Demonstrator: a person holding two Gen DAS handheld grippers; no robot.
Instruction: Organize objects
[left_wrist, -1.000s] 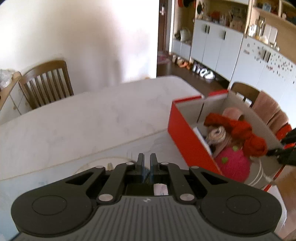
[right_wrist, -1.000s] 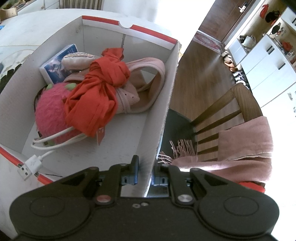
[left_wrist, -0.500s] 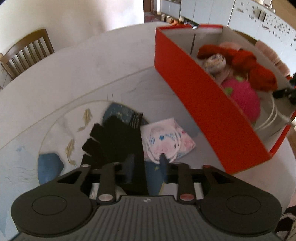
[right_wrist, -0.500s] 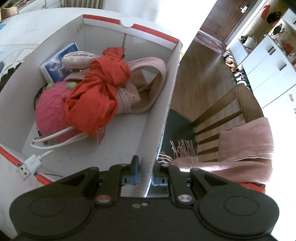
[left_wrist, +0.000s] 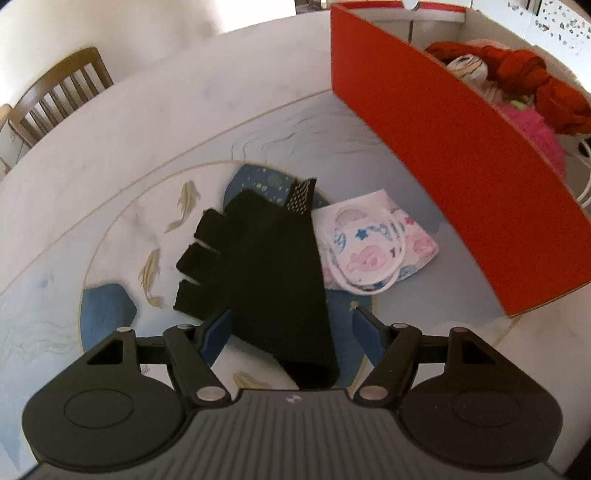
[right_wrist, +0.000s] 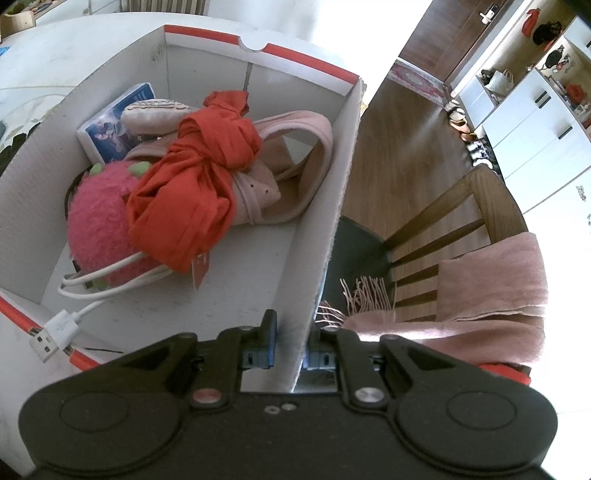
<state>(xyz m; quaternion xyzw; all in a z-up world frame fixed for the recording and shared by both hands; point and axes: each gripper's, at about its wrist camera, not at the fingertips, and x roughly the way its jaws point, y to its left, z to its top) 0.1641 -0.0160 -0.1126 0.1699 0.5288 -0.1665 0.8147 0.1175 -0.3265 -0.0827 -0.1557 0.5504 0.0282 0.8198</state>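
Black glove (left_wrist: 258, 266): matt knit cloth, pale grip dots at cuff. Face mask (left_wrist: 373, 240): thin printed fabric, smooth white elastic loops. Table mat (left_wrist: 110, 229): smooth, slight sheen, printed fish. Box (left_wrist: 443, 147): cardboard, red outside satin; inside (right_wrist: 229, 295) white, matt, scuffed. Red scarf (right_wrist: 199, 184): soft creased cloth, knotted. Pink plush (right_wrist: 99, 225): fuzzy pile. Cable (right_wrist: 110, 291): glossy white plastic, metal USB plug. Pink belt (right_wrist: 295, 147): smooth leather-like, perforated. Chair (right_wrist: 461, 221): varnished wood. Left gripper (left_wrist: 291, 328), right gripper (right_wrist: 290, 347): matt black plastic, metal pins, blue pads.
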